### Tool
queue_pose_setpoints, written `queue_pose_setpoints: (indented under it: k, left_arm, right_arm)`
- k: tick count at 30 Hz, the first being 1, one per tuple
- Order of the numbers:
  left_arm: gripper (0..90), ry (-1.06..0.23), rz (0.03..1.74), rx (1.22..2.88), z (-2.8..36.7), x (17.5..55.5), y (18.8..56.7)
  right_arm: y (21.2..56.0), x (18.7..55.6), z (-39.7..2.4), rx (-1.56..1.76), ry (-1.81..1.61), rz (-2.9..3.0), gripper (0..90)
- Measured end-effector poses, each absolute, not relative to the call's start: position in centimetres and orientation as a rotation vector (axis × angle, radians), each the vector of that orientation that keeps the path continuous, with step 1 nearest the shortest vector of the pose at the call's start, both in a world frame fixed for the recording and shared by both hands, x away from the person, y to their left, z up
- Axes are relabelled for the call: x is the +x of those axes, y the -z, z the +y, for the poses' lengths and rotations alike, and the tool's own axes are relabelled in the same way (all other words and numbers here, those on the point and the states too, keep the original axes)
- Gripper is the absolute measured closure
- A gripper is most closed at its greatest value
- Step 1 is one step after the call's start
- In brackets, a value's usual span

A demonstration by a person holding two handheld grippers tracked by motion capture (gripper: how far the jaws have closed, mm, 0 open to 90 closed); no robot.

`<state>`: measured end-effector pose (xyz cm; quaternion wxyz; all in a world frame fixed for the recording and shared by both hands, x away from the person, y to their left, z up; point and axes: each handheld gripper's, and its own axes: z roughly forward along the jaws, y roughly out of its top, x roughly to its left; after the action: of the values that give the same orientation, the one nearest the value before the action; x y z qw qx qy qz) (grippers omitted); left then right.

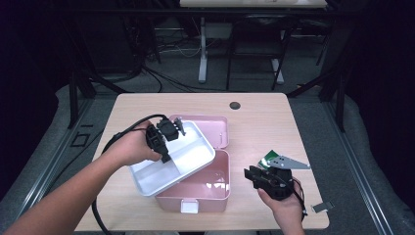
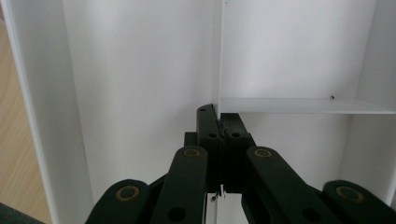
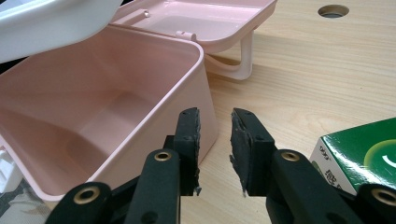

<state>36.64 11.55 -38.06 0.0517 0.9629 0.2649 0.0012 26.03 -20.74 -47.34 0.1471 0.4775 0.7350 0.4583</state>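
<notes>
Gripping the thin divider wall of the white tray (image 1: 171,164), the left gripper (image 1: 171,128) is holding that tray tilted above the open pink box (image 1: 208,188), with the tray's far right corner raised and its near left corner hanging out past the box's left side. In the left gripper view the jaws are standing pressed together on the upright partition where a cross divider is meeting it, so the tray (image 2: 140,70) is caught between the pads. The left hand (image 1: 131,147) is reaching in from the near left, forearm running diagonally across the table (image 1: 264,122), wrist bent so the gripper is pointing toward the right and down into the tray.

The right gripper (image 1: 250,175) is sitting low near the table's near right edge, pointing left toward the box's right wall; its jaws are standing a little apart with nothing between them. The right hand (image 1: 284,205) is coming up from the near edge.

Counting: one tray, one pink box with its lid (image 1: 215,128) lying open on the far side, one green packet (image 1: 270,159) just right of the right gripper, two grippers, two hands, one table.
</notes>
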Motion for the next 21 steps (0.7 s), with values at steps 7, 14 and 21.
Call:
queue_pose_setpoints:
  k: [7,14,21]
  left_arm:
    - [89.2,0.002,0.911,2.904,14.9,36.7,38.7]
    - [89.2,-0.016,1.031,2.874,19.0,36.9,39.2]
    - [89.2,-0.037,1.134,2.833,22.7,36.9,39.8]
  right_arm:
    - [47.4,26.1,-20.6,1.366,-1.306,2.134,70.7]
    - [47.0,26.1,-20.7,1.350,-1.295,2.131,66.4]
    - [46.9,26.3,-20.5,1.349,-1.278,2.168,60.9]
